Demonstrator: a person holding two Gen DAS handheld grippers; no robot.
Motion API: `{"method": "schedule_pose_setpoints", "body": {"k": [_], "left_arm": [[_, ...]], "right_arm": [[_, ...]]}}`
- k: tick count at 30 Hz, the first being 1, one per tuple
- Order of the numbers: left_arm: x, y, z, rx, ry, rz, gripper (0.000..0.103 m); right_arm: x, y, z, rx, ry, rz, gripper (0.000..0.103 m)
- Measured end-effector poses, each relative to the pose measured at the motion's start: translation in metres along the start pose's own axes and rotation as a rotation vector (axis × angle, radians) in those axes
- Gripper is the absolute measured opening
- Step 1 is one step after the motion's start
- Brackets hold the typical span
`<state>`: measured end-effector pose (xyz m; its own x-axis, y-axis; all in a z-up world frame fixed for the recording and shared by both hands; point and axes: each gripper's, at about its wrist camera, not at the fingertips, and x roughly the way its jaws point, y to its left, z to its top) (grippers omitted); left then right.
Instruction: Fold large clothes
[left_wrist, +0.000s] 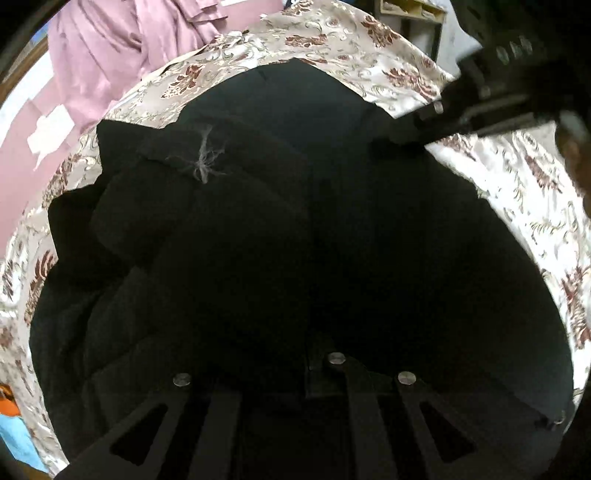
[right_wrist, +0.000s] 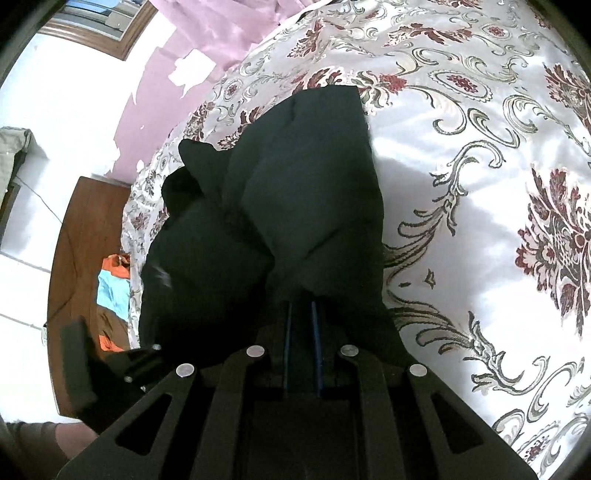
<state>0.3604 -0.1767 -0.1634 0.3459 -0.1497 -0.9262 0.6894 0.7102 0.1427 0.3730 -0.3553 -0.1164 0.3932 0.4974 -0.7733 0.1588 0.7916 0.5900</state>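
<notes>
Both claws are closed down narrow on the same black garment (left_wrist: 295, 229). From the left wrist view, the left gripper (left_wrist: 295, 369) has its dark fingers sunk into the black cloth at the bottom of the picture, jaws drawn together with fabric pinched between them. The garment fills most of the picture in puffy folds, with a small tuft of pale loose threads (left_wrist: 205, 158) on its upper left. It lies on a floral bedspread (left_wrist: 332, 33), cream with dark red flowers. The right gripper (left_wrist: 413, 138) reaches in from the upper right and meets the garment's far edge.

From the right wrist view, the right gripper (right_wrist: 301, 306) clamps a bunched edge of the black garment (right_wrist: 288, 192) between its blue-edged pads, nearly shut. The cloth heaps ahead over the floral bedspread (right_wrist: 480, 147). Pink fabric (right_wrist: 221, 33) lies beyond, and orange and blue cloth (right_wrist: 112, 284) sits at left.
</notes>
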Motion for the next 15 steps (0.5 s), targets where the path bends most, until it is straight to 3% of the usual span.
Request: {"method": "schedule_pose_setpoints", "body": {"k": [4,8,10,12,15], "left_arm": [[0.001,-0.014,-0.004,0.088,-0.001,0.066,0.006],[0.005,-0.046,-0.010,0.269,-0.009,0.207,0.007],[0.007,-0.057,-0.013,0.317,-0.011,0.247,0.007],[0.006,-0.060,-0.016,0.320,-0.007,0.255,0.009],[0.002,-0.059,-0.018,0.306,-0.004,0.240,0.009]], "right_arm": [[-0.010,-0.009,0.001,0.026,0.040,0.049,0.010],[-0.005,0.005,0.014,0.036,0.102,0.127,0.011],[-0.003,0.011,0.021,0.045,0.133,0.155,0.019],[-0.004,0.016,0.024,0.048,0.149,0.174,0.039],[-0.007,0.025,0.027,0.033,0.180,0.175,0.045]]}}
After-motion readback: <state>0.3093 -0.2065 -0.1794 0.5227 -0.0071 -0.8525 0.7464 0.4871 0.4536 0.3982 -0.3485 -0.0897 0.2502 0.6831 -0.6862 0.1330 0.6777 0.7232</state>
